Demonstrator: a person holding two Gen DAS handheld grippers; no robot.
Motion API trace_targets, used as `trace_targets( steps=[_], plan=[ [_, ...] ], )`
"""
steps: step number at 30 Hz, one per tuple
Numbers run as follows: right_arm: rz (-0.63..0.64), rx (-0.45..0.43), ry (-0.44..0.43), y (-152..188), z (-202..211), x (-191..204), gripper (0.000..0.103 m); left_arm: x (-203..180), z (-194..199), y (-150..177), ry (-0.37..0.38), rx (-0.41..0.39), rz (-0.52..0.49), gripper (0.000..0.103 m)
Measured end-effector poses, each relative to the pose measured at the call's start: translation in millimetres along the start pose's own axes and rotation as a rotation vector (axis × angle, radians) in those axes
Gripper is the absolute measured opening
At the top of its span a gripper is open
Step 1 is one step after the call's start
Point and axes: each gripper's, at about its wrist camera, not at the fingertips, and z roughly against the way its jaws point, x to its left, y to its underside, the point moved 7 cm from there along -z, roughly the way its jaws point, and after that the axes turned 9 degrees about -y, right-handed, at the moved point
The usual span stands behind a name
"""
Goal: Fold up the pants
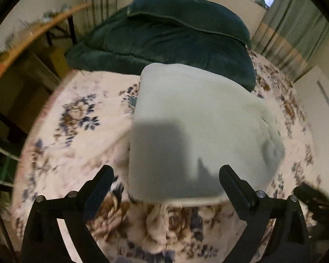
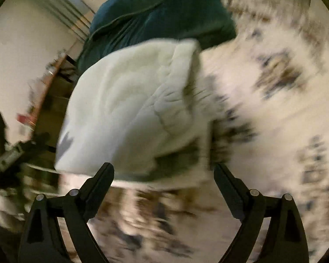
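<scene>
The pale grey-white pants point(image 1: 193, 131) lie folded into a compact rectangle on the floral bedspread point(image 1: 72, 118). My left gripper point(image 1: 166, 173) is open and empty, its fingers just above the near edge of the folded pants. In the right wrist view the pants point(image 2: 125, 114) show their gathered waistband side. My right gripper point(image 2: 164, 171) is open and empty, just short of the bundle's near edge. The right gripper shows at the left view's lower right point(image 1: 313, 199), and the left one at the right view's left edge point(image 2: 13, 155).
A dark teal quilt point(image 1: 164, 41) is bunched at the head of the bed behind the pants. A wooden table point(image 1: 33, 37) stands left of the bed. Curtains point(image 1: 291, 32) and a window are at the back right. The right wrist view is blurred.
</scene>
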Motion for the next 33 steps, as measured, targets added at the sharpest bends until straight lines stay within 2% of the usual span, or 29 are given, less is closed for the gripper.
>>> trace_targets(
  steps=[3,6,9,10,12,17,26,33],
  plan=[
    [0.08,-0.045,0.091,-0.8,82.6,1.5,0.096,-22.0,44.6,20.8,-0.048,-0.036,-0.015,0.099],
    [0.114,-0.107,0.135,9.9,149.8,-4.4,0.096,-43.9,93.9,39.6,-0.048,-0.063,0.006,0.099],
    [0.124,-0.155,0.147,3.3,219.9,6.2,0.096,-59.1,140.2,52.9,-0.069,-0.112,0.015,0.099],
    [0.127,-0.172,0.137,3.5,259.5,15.6,0.096,-62.8,152.2,55.2,-0.08,-0.129,0.016,0.099],
    [0.143,-0.2,0.133,8.4,301.4,25.6,0.097,-71.9,181.7,64.8,-0.1,-0.162,0.022,0.099],
    [0.201,-0.242,0.093,24.2,402.5,22.1,0.097,-100.8,260.2,93.8,-0.139,-0.237,0.042,0.099],
    [0.344,-0.296,0.017,52.1,553.8,-2.4,0.099,-158.4,381.9,166.8,-0.224,-0.329,0.134,0.099],
    [0.44,-0.317,-0.061,87.8,656.4,-15.8,0.099,-194.9,450.6,222.6,-0.314,-0.349,0.212,0.099]
  ],
)
